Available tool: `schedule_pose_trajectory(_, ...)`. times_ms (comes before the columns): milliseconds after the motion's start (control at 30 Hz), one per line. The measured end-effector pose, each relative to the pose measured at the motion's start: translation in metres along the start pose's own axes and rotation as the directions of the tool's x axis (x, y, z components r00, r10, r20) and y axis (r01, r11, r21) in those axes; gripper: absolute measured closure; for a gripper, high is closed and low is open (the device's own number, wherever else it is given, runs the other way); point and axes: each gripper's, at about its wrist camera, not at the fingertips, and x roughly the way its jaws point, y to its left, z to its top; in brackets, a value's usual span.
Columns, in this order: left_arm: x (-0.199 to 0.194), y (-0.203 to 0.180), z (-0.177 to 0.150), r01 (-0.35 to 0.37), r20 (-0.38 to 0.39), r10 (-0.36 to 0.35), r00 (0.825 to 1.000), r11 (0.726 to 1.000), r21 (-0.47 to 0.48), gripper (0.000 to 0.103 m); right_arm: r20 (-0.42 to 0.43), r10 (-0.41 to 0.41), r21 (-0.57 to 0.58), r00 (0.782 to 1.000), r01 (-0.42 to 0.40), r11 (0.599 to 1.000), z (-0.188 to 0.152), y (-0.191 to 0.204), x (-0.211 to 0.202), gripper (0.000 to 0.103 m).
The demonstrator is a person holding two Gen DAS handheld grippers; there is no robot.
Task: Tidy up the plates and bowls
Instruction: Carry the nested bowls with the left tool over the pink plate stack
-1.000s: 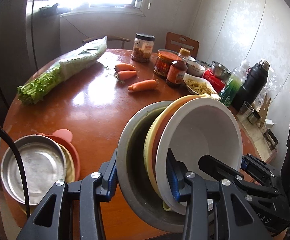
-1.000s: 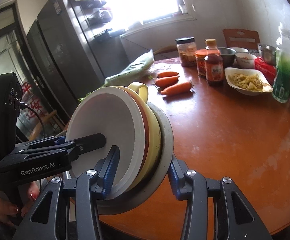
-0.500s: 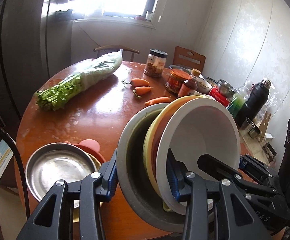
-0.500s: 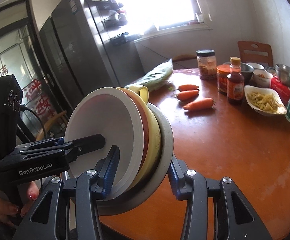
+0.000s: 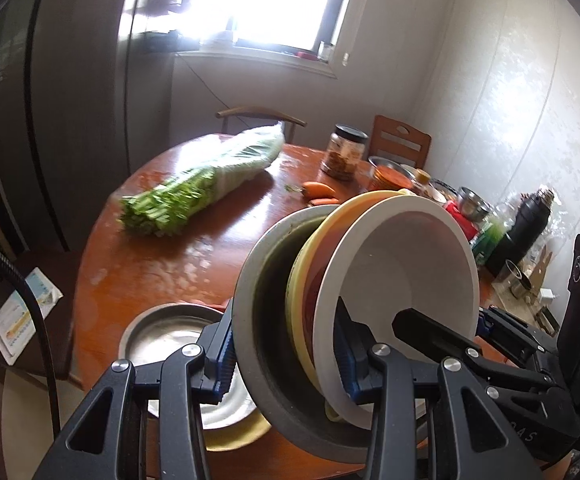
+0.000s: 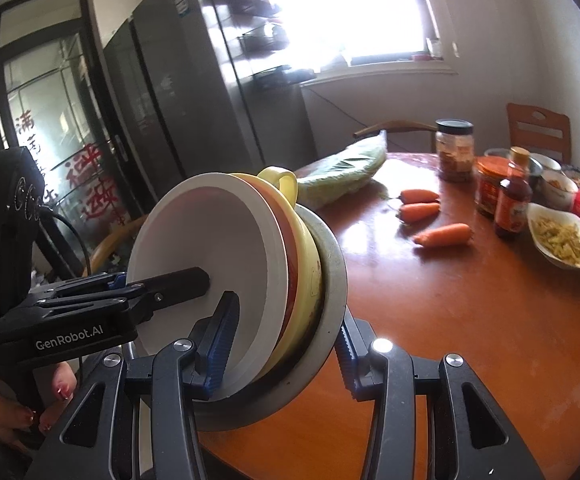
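Note:
A nested stack of bowls [image 5: 374, 280], white inside, then red, yellow and a grey outer one, is held on edge above the table. My left gripper [image 5: 285, 356] is shut on the stack's rim. My right gripper [image 6: 285, 344] is shut on the same stack [image 6: 225, 264] from the opposite side. A second stack of plates with a metal plate [image 5: 169, 340] on top lies flat on the table's near edge, partly hidden behind my left gripper.
The round wooden table [image 6: 470, 312] carries a bag of greens [image 5: 201, 184], carrots [image 6: 442, 236], jars, a sauce bottle [image 6: 512, 200], a dish of food [image 6: 562, 236] and a black flask [image 5: 526, 224]. A fridge [image 6: 193, 92] and chairs stand beyond.
Both grippers have risen and pulled back with the bowl stack. The table and the metal plate stack have dropped lower in view.

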Motion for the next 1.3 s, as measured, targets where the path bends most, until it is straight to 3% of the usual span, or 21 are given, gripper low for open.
schedule_pose_trajectory(267, -0.010, 0.043, 0.005, -0.052, 0.009, 0.052, 0.999, 0.998, -0.046, 0.061, -0.036, 0.060, -0.042, 0.998, -0.061, 0.997, 0.013, 0.031, 0.035, 0.056)
schedule_pose_trajectory(600, 0.010, 0.078, -0.016, -0.092, -0.079, 0.084, 0.993, 0.991, -0.100, 0.061, -0.158, 0.112, -0.019, 0.981, -0.117, 0.993, -0.004, 0.046, 0.075, 0.056)
schedule_pose_trajectory(767, 0.024, 0.087, -0.028, -0.107, -0.126, 0.092, 0.988, 0.987, -0.120, 0.061, -0.218, 0.122, -0.001, 0.968, -0.125, 0.992, -0.015, 0.046, 0.091, 0.056)
schedule_pose_trajectory(1300, 0.038, 0.094, -0.036, -0.132, -0.162, 0.112, 0.980, 0.984, -0.115, 0.061, -0.299, 0.112, 0.003, 0.948, -0.117, 0.993, -0.026, 0.051, 0.114, 0.056)
